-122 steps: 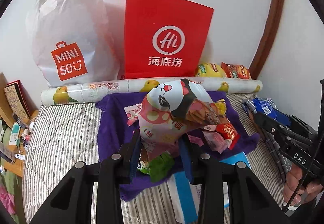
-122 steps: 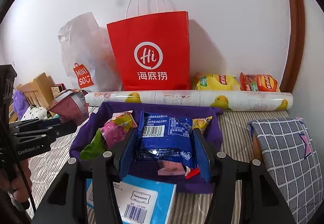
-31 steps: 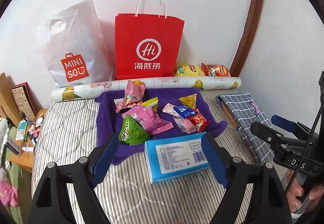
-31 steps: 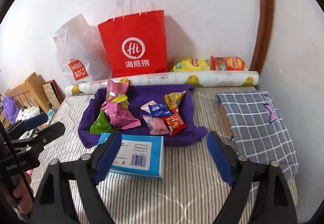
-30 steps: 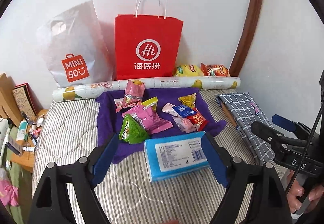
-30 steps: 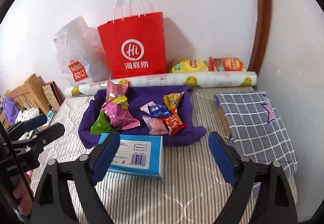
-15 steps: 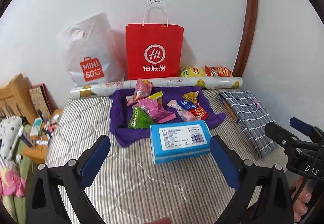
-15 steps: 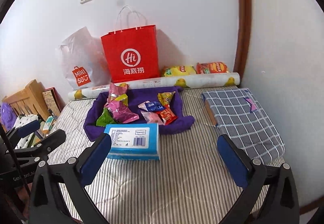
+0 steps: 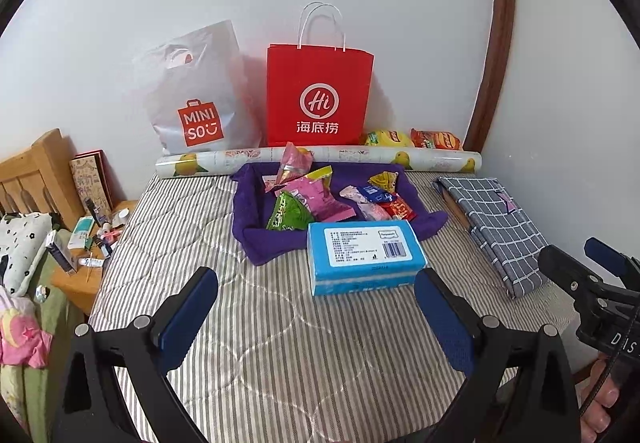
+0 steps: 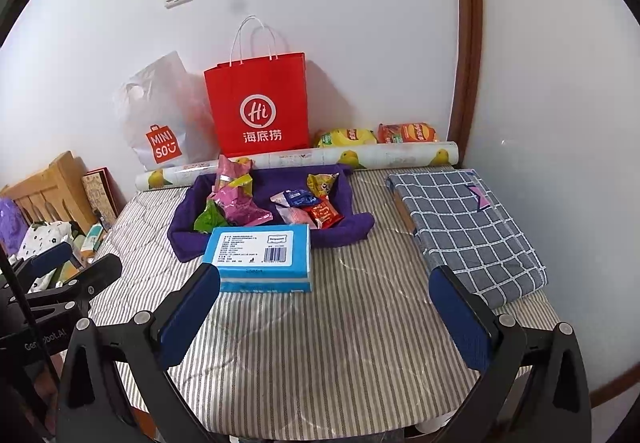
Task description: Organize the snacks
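Both hand-held grippers, left point(image 9: 316, 313) and right point(image 10: 324, 309), gape wide, holding nothing. Snack packets point(image 9: 320, 199) lie on a purple cloth point(image 9: 256, 231) ahead; labels unreadable. A blue tissue box point(image 10: 260, 257) blocks the cloth's near edge.

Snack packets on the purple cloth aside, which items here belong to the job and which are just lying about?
Job: snack packets, purple cloth, yellow and red chip bags.
Lying about: blue tissue box, red paper bag, white plastic bag, patterned roll, checked cloth.
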A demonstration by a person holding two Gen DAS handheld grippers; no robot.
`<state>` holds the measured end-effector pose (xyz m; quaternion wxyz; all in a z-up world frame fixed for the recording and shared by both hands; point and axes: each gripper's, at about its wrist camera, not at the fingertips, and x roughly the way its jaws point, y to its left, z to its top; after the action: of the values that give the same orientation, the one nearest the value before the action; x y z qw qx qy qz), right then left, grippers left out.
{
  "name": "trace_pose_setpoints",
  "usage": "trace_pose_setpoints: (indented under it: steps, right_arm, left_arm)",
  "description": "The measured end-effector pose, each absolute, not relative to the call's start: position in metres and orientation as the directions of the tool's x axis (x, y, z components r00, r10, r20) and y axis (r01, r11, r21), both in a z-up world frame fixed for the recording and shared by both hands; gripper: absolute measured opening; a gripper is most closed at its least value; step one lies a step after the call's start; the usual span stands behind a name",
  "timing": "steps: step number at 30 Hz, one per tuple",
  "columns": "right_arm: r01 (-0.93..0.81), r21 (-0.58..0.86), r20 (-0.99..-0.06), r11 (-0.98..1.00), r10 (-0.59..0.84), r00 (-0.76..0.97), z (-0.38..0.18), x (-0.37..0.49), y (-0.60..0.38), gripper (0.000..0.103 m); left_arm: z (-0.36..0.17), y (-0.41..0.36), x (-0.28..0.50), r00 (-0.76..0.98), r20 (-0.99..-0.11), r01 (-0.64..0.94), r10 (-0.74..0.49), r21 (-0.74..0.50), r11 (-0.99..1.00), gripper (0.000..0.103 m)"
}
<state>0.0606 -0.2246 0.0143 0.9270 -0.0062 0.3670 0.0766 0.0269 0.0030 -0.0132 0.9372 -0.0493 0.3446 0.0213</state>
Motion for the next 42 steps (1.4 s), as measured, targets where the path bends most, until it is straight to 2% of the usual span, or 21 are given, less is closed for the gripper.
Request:
trace_pose_setpoints:
  steps: [42]
  right_arm:
    - [-0.145, 0.056, -0.688, 0.988, 0.143, 0.712, 0.012, 0.043, -0.232, 0.103]
  left_arm:
    - [-0.014, -0.006, 0.018, 0.754, -0.656, -0.051, -0.02, -0.089, 0.995, 0.1]
